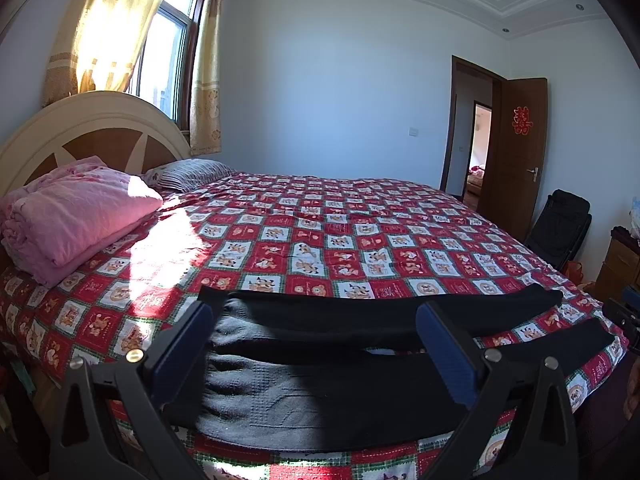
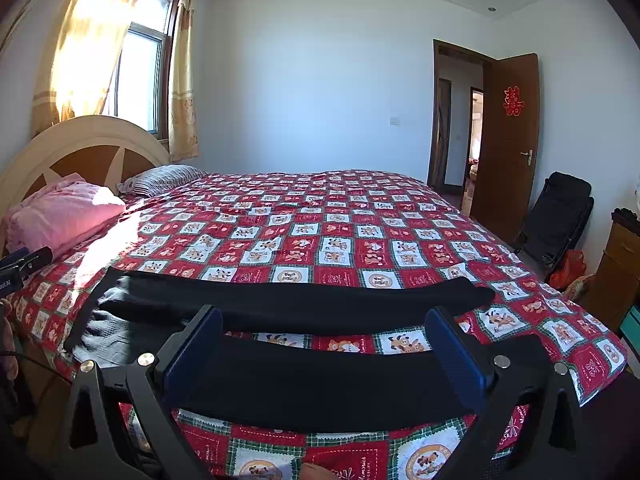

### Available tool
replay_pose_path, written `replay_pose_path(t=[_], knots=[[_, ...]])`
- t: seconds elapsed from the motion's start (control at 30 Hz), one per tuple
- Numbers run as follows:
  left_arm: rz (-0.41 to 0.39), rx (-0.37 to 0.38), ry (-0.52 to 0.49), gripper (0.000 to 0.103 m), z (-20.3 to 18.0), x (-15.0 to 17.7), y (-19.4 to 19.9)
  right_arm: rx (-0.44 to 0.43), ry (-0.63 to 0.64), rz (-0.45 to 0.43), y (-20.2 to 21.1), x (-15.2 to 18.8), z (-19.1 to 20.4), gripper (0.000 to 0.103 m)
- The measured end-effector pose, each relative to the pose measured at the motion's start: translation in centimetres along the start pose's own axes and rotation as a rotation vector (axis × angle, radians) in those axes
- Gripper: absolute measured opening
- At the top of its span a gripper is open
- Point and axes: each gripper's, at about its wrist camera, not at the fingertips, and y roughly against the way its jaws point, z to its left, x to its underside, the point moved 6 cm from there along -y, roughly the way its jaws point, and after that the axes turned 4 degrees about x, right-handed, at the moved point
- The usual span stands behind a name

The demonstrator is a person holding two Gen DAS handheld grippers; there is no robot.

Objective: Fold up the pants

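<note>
Black pants (image 1: 320,376) lie flat along the near edge of the bed, waistband at the left, the two legs running to the right with a gap between them. They also show in the right wrist view (image 2: 304,380). My left gripper (image 1: 316,320) is open and empty, above the waist and upper legs. My right gripper (image 2: 326,326) is open and empty, above the near leg, with the far leg (image 2: 320,300) beyond it. The left gripper's tip (image 2: 24,262) shows at the left edge of the right wrist view.
The bed has a red checked cartoon cover (image 1: 320,240). A folded pink quilt (image 1: 76,216) and a striped pillow (image 1: 188,174) lie by the headboard (image 1: 80,128). A black folding chair (image 2: 556,220), a wooden cabinet (image 2: 616,272) and an open door (image 2: 508,140) are on the right.
</note>
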Motion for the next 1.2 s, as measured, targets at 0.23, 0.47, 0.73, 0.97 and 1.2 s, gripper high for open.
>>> replay_pose_path(t=[0.23, 0.47, 0.73, 0.97, 1.2], knots=[[0.001, 0.001, 0.002, 0.103, 0.0, 0.0, 0.0, 0.003, -0.002, 0.002, -0.2, 0.0, 0.1, 0.102], [0.002, 0.001, 0.002, 0.103, 0.0, 0.1, 0.0, 0.005, 0.000, 0.005, -0.3, 0.1, 0.2, 0.102], [0.008, 0.003, 0.001, 0.103, -0.3, 0.4, -0.2, 0.008, -0.001, 0.009, -0.5, 0.4, 0.0, 0.102], [0.010, 0.004, 0.002, 0.103, -0.2, 0.6, -0.3, 0.011, -0.003, 0.016, -0.8, 0.6, -0.1, 0.102], [0.024, 0.011, 0.006, 0.103, 0.0, 1.4, -0.9, 0.016, -0.001, 0.026, -1.2, 0.9, -0.1, 0.102]])
